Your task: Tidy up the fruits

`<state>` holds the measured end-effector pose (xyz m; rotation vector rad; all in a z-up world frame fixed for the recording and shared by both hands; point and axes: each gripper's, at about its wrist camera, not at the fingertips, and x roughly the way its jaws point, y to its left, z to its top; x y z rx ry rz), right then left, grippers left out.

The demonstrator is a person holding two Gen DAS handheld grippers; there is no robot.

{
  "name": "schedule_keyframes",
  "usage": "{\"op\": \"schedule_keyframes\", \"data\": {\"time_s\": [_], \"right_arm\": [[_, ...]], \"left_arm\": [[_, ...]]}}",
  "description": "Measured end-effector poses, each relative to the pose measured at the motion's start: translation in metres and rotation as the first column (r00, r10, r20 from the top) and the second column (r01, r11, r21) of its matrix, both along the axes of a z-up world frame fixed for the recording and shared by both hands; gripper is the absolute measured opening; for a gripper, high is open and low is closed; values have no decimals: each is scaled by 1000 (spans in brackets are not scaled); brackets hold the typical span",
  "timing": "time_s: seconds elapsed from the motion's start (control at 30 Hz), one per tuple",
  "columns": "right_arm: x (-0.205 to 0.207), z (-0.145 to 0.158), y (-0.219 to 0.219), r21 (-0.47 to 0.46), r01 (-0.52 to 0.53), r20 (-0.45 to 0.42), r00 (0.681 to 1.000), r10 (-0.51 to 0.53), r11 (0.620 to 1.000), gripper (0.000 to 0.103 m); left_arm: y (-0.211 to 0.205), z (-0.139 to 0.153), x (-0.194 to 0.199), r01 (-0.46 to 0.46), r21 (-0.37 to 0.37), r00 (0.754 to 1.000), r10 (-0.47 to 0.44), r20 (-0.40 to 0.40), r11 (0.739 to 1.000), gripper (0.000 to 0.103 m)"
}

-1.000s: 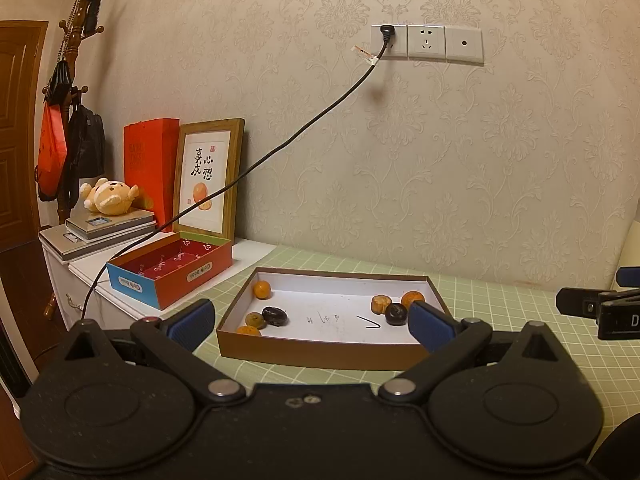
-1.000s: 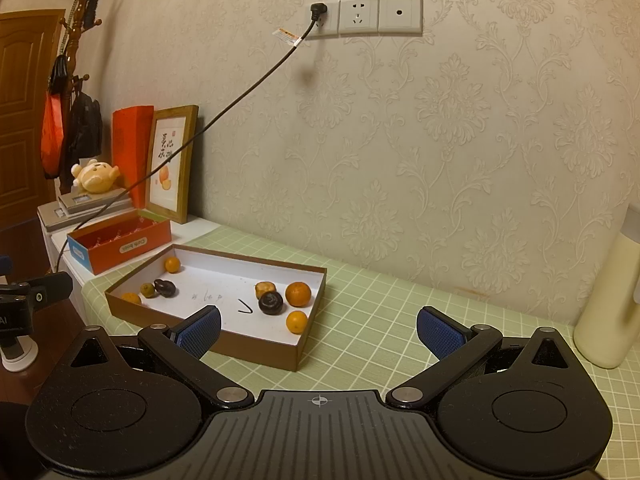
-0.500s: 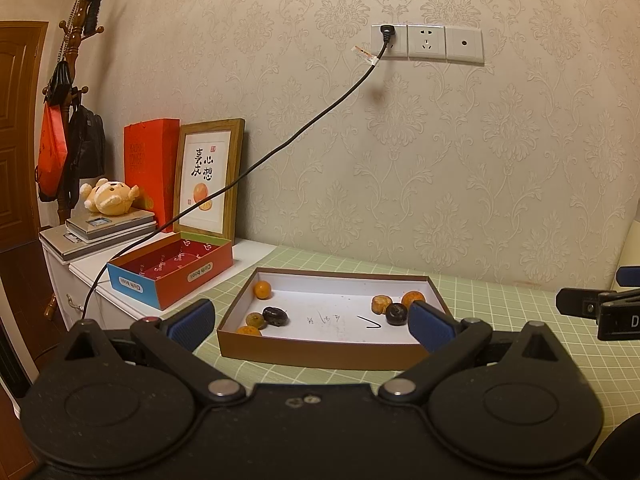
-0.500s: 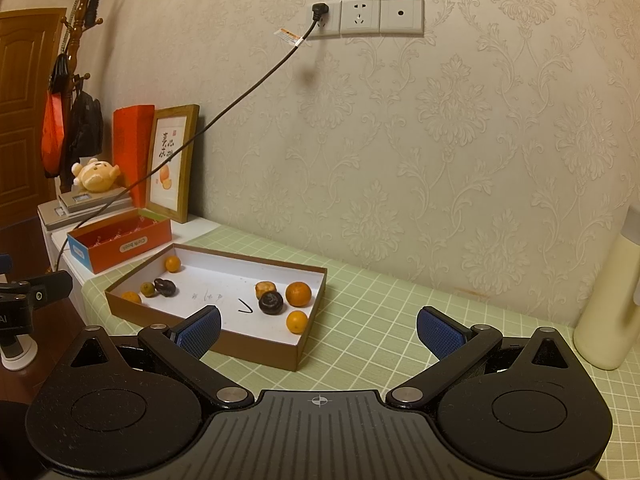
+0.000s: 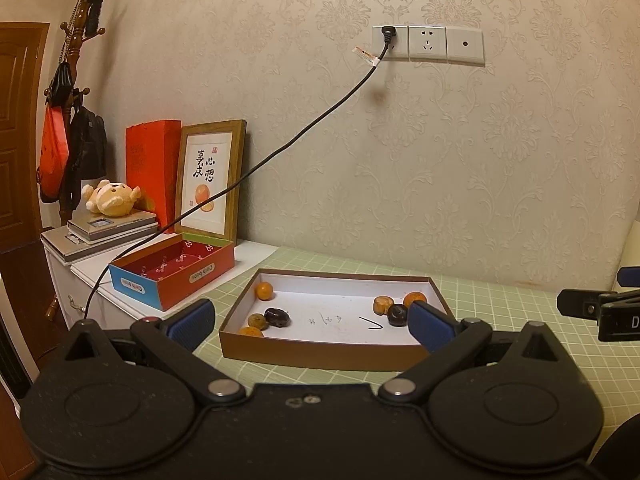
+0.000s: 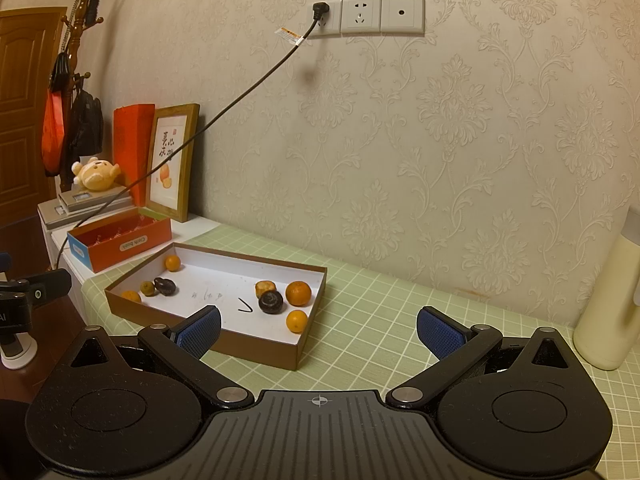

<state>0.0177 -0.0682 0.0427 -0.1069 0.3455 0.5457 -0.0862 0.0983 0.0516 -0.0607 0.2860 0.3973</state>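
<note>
A shallow brown box (image 5: 320,354) with a white floor lies on the green grid mat; it also shows in the right wrist view (image 6: 248,346). At its left end lie small oranges (image 5: 264,291) and a dark fruit (image 5: 277,317). At its right end lie oranges (image 6: 298,293), a brownish piece (image 6: 265,288) and a dark fruit (image 6: 271,301). My left gripper (image 5: 310,326) is open and empty, just in front of the box. My right gripper (image 6: 319,330) is open and empty, in front of the box's right corner.
A red and blue open box (image 5: 172,272) sits on a white cabinet to the left, with a framed picture (image 5: 210,178), a red bag and a plush toy behind. A black cable (image 5: 280,152) runs from the wall socket. A cream bottle (image 6: 610,300) stands at the right.
</note>
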Motion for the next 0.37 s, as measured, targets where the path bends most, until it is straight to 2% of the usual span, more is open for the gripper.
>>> {"op": "schedule_keyframes", "data": {"time_s": [0.37], "right_arm": [[-1,-2,-1,-3,-1,4,1000,1,1000,103]], "left_arm": [[4,1,-4,-8,1,1000,8,22,1000,97]]}}
